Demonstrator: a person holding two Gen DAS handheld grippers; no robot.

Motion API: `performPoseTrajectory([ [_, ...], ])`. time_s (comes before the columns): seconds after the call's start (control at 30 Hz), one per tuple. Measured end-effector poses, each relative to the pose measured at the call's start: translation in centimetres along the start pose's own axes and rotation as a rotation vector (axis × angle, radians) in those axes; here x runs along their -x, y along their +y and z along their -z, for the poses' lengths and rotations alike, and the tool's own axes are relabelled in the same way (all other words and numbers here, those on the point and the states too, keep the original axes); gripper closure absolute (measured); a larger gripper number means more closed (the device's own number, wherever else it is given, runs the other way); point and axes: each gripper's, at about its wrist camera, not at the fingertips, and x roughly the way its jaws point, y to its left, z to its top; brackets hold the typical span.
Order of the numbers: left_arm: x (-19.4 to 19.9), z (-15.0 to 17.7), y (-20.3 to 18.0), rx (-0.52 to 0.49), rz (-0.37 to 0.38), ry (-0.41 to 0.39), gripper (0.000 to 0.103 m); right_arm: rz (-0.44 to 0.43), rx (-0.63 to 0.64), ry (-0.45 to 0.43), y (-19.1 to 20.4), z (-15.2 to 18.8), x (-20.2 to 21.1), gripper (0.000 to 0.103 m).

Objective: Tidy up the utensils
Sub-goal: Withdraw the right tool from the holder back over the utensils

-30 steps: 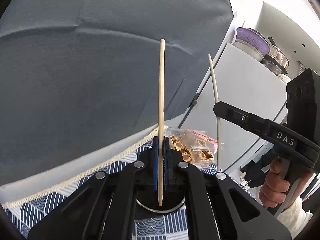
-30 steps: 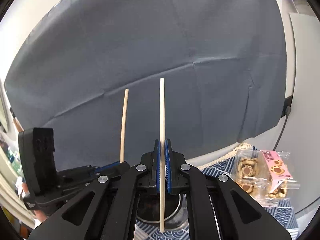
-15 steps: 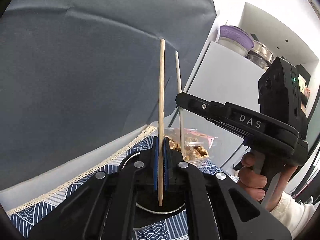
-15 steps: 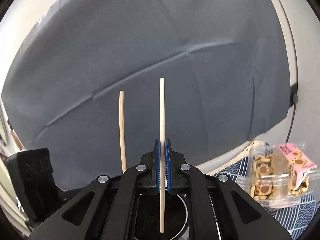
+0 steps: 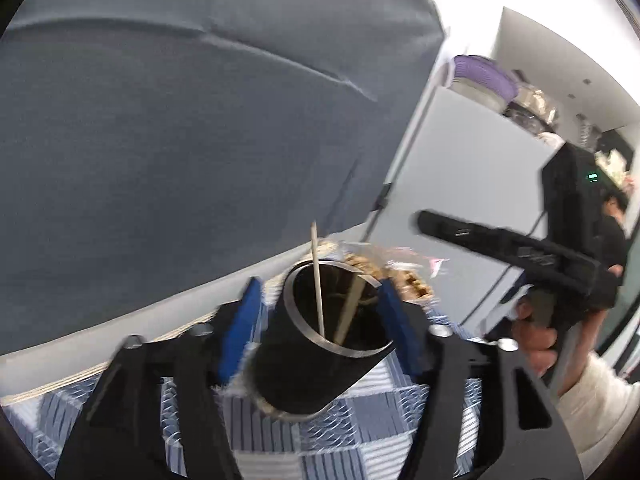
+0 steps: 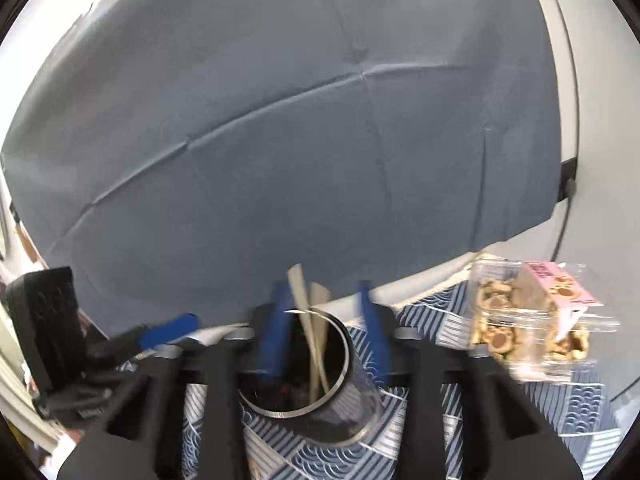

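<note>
Two chopsticks (image 5: 318, 280) inside black cylindrical holder (image 5: 316, 364), lower centre of both wrist views, leaning on rim, tips above it. Left gripper (image 5: 320, 316) jaws opening, blue pads either side of holder, nothing pinched. Right gripper (image 6: 322, 328) jaws opening too, straddling holder mouth, chopsticks loose between, no pad contact seen. Holder on blue-and-white patterned cloth (image 6: 520, 408). Clear cookie pack (image 6: 532, 312) at right of right wrist view, apart from holder. Grey backdrop (image 6: 300, 140) behind. Motion blur throughout.
</note>
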Motion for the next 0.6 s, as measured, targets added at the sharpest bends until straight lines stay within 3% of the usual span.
performPoseTrajectory([
  [0.07, 1.2, 0.1, 0.2, -0.002, -0.036, 0.012, 0.027, 0.003, 0.014, 0.013, 0.1, 0.1, 0.7, 0.048],
  [0.13, 2.6, 0.4, 0.6, 0.024, -0.076, 0.022, 0.014, 0.014, 0.042, 0.025, 0.6, 0.3, 1.5, 0.035],
  [0.23, 3.9, 0.9, 0.3, 0.021, -0.124, 0.057, 0.011, 0.004, 0.072, 0.050, 1.0, 1.1, 2.1, 0.024],
  [0.37, 5.1, 1.3, -0.7, -0.018, -0.200, 0.089, 0.006, -0.005, 0.103, 0.109, 1.3, 2.7, 1.4, 0.018],
  [0.6, 7.0, 3.6, 0.0, -0.004, -0.307, 0.162, 0.006, -0.008, 0.121, 0.215, 1.0, 5.4, 0.2, 0.015],
])
